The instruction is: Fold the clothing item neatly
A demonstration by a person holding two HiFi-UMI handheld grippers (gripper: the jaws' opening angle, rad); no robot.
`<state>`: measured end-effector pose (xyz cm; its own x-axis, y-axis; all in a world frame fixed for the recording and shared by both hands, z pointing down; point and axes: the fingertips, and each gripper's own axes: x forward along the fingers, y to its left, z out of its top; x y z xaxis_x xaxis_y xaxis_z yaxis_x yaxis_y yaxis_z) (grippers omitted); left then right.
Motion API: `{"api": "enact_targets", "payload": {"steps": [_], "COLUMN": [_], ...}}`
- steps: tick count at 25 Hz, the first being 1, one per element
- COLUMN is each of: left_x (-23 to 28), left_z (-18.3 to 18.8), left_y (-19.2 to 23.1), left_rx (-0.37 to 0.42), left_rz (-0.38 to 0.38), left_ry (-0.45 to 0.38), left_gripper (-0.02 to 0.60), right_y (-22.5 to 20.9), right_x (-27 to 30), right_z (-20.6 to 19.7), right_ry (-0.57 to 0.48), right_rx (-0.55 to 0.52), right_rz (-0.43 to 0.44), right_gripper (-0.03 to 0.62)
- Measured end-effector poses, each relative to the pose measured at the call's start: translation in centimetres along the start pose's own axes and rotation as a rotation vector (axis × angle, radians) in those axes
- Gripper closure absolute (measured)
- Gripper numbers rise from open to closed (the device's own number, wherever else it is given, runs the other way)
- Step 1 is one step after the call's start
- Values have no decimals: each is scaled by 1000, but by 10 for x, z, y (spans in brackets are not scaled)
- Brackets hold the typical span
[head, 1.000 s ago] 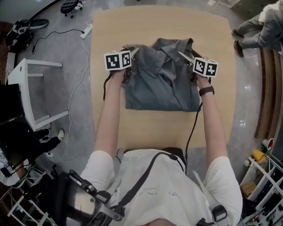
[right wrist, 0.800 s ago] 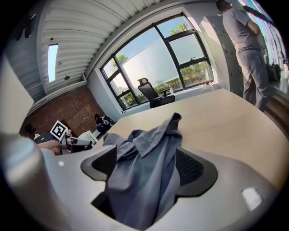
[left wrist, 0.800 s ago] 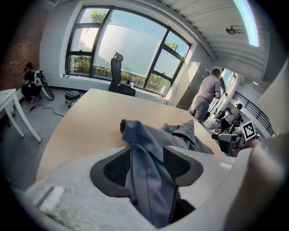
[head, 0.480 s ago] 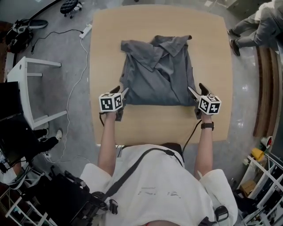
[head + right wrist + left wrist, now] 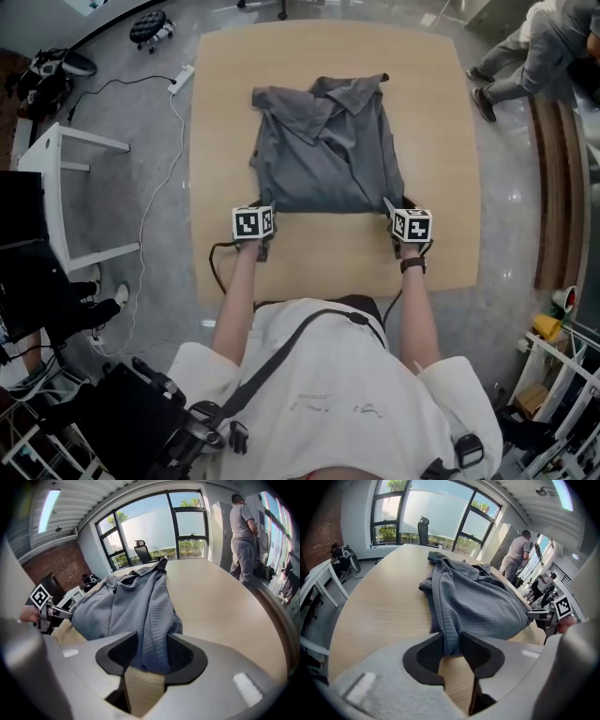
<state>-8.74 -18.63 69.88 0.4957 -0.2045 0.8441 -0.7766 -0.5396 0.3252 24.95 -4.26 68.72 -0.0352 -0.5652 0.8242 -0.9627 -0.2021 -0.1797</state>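
Head view, shirt: the grey shirt (image 5: 323,155) lies on the wooden surface (image 5: 328,258), doubled into a rough rectangle. Its collar (image 5: 352,92) is toward 12 o'clock and its hem edge toward 6 o'clock. Bare wood is left in front of the person.
Head view, left gripper: the left gripper (image 5: 265,208) sits at the shirt's 7 o'clock corner, tips on the cloth.
Head view, right gripper: the right gripper (image 5: 389,204) mirrors it at the 5 o'clock corner. The two are well apart, one per corner, probably so the near edge stays straight when it is lifted.
Left gripper view, jaws: narrow, having just been closing. The ribbed hem corner is pinched between the dark pads (image 5: 424,658), and the cloth fills the gap and touches both.
Left gripper view, shirt: it runs off toward 1 o'clock in a low hump resting on the surface. The other gripper's marker cube shows at 3 o'clock.
Right gripper view, jaws: also narrow after just closing. A thicker bunch of layers sits between the pads (image 5: 180,656), touching each.
Right gripper view, shirt: the cloth stretches away toward 11 o'clock, and the left gripper's cube is at 9 o'clock.
Step in hand: both near corners are taken low, with the grippers angled down at the surface. This looks like the start of carrying the hem toward the collar.
Risk: the right side holds several layers, so an inner one could slip free and skew the fold.
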Motion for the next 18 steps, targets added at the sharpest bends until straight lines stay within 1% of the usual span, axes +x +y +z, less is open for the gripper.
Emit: {"api": "enact_targets", "payload": {"steps": [2,3,4,6,7,8,11,12,13,15,18], "left_x": [1,0,-2,-9,-14,-20,-35,-39,-43,-51,-62], "left_z": [2,4,5,3,0,-3,-9,-12,-16,-27,-49], "left_y": [-3,-4,-4,2,7,12,22,25,28,36,45], "left_rx": [-55,-85,-106,-123,-125,-128,-142,-140,-138,-155,-204], "left_rz": [-1,-7,-8,8,15,13,-18,-17,-12,-3,-16], "left_ry": [-26,-42,-57,-75,-80,-85,-105,-107,-108,-111,-109], "left_gripper": [514,538,544,557,558,558,558,558,558,558,558], "right_y": [0,1,2,1,0,0,-7,-12,-19,-29,-30], "right_x": [2,2,1,-4,-8,-14,-32,-38,-43,-52,-61], "right_z": [-1,0,1,1,2,4,7,2,-5,-24,-45], "right_ry": [3,1,-4,-22,-42,-73,-190,-212,-222,-218,-179], "right_rx": [-40,-68,-87,-74,-40,12,233,292,333,368,360], "right_rz": [-32,-43,-47,-37,-17,19,190,228,244,245,251], "right_gripper": [475,516,542,549,551,551,551,549,549,554,560]}}
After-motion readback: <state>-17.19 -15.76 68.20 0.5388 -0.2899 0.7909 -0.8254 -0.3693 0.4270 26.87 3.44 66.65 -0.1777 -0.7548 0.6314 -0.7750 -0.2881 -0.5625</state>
